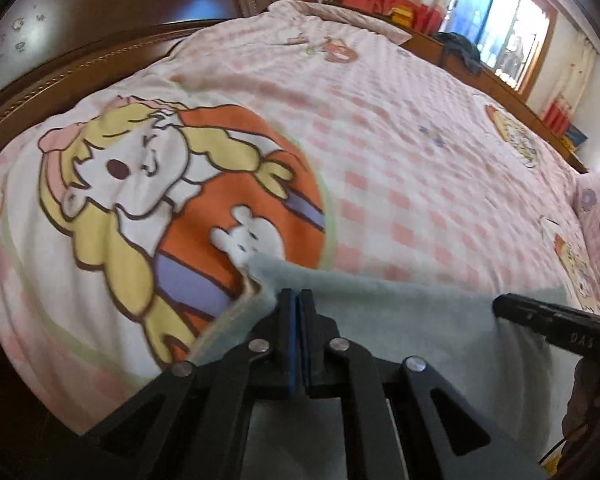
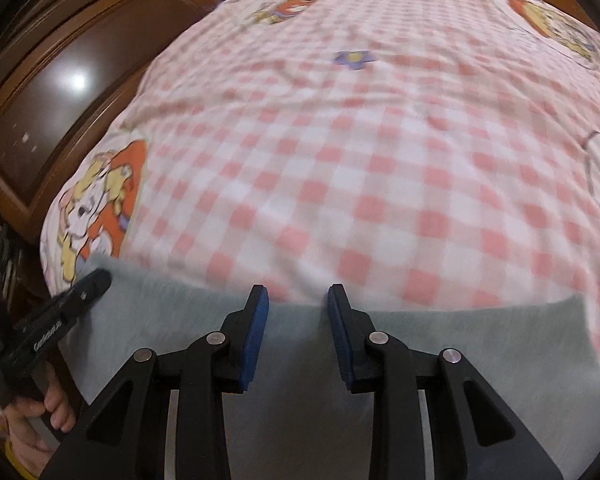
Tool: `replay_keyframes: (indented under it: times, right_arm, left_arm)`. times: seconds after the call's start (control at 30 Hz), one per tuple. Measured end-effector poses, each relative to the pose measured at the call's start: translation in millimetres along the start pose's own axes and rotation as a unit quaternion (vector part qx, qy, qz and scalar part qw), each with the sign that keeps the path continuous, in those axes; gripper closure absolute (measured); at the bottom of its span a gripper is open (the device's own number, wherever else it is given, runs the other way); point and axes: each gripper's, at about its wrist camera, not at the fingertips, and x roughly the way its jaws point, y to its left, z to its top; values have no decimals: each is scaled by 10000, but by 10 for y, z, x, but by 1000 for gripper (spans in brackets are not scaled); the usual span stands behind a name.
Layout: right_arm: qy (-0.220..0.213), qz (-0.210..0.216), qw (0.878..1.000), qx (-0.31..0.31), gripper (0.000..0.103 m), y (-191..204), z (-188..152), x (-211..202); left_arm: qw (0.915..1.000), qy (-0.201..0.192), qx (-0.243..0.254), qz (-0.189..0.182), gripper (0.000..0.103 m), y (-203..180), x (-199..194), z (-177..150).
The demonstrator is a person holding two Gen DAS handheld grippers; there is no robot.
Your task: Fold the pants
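Note:
The pants (image 1: 400, 312) are pale grey-green fleece and lie at the near edge of the bed; they also fill the bottom of the right wrist view (image 2: 300, 360). My left gripper (image 1: 298, 300) is shut, its blue pads pressed together at the pants' top left edge, where the cloth bunches up. My right gripper (image 2: 298, 296) is open above the pants' far edge, with cloth showing between the jaws. The right gripper shows in the left wrist view (image 1: 540, 316), and the left gripper shows in the right wrist view (image 2: 80, 288).
The bed has a pink-and-white checked cover (image 2: 340, 140) with a cartoon girl print (image 1: 160, 200). A dark wooden bed frame (image 1: 80, 60) runs along the left. A wooden ledge and a window (image 1: 500, 32) lie beyond the bed.

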Motion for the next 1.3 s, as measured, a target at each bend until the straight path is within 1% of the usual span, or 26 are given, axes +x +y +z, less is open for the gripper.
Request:
replay_keyframes:
  times: [0.1,0.2,0.23,0.27,0.3,0.33,0.37,0.4,0.43,0.47,0.5,0.63,0.77,0.87,0.9,0.97,1.1,1.2,1.23,1.27,1.3]
  right_arm:
    - [-208,25,9997,86,72,-146,-101,-316]
    - [-241,-162,9995,135,72,-346,-324,-638]
    - [-236,-290,9992,159,72,-436,-434,-756]
    - [-232,-372,9989,181,72,-497,-497,-817]
    - [-234,-522,9981,232,72,-621,-622,-933]
    - [-231,-615,9974,280,72,-701,-694,-995]
    - [-212,-764,9961,381,72,-825,-802,-1078]
    - [-206,-848,9952,447,72,-899,-857,-1123]
    - [-229,-995,9932,561,72,-1028,-955,-1201]
    - [-253,-1109,9914,654,72,-1137,-1029,-1261]
    - [-267,-1221,9891,776,72,-1253,-1108,-1320]
    - [-329,-1424,9800,1352,72,-1739,-1359,-1511]
    - [-393,-1630,9742,1510,72,-2013,-1519,-1600]
    - [-348,-1784,9694,1651,72,-2144,-1622,-1616]
    - [-361,-1825,9681,1681,72,-2188,-1663,-1651]
    - [-417,-1792,9666,1785,72,-2264,-1734,-1753]
    - [-702,-1426,9648,2096,72,-2385,-1901,-2035]
    - [-918,-1426,9587,2282,72,-2422,-2014,-2220]
    - [-1024,-1316,9570,2373,72,-2445,-2066,-2283]
    - [-1093,-1219,9553,2460,70,-2462,-2104,-2322]
    - [-1135,-1177,9517,2600,65,-2497,-2159,-2348]
  left_arm:
    - [9999,26,-162,-10,99,19,-35,-5]
    - [9999,12,-134,9,97,-7,-128,-12]
    - [9999,0,-122,17,91,-25,-170,-16]
    - [10000,-25,-93,24,81,-57,-228,-30]
    - [10000,-48,-66,48,75,-94,-277,-43]
    - [9999,-92,-30,78,65,-139,-340,-65]
    - [9999,-115,-3,86,62,-174,-380,-76]
    - [9999,-128,43,62,61,-229,-440,-107]
    - [9999,-107,74,-1,58,-283,-483,-130]
    - [9999,-60,74,-68,53,-333,-517,-152]
    - [9999,-16,55,-111,51,-379,-535,-173]
    - [9993,132,87,-344,43,-611,-588,-276]
    - [9987,249,342,-276,41,-852,-543,-369]
    - [9983,362,396,-209,41,-924,-460,-416]
    - [9983,411,401,-124,41,-928,-409,-425]
    - [9978,536,381,103,41,-898,-290,-446]
    - [9980,529,324,118,41,-837,-243,-455]
    - [9979,540,331,154,41,-854,-253,-448]
    - [9978,539,337,170,41,-860,-258,-451]
    - [9978,536,347,184,41,-865,-260,-451]
    - [9978,534,352,195,41,-862,-263,-452]
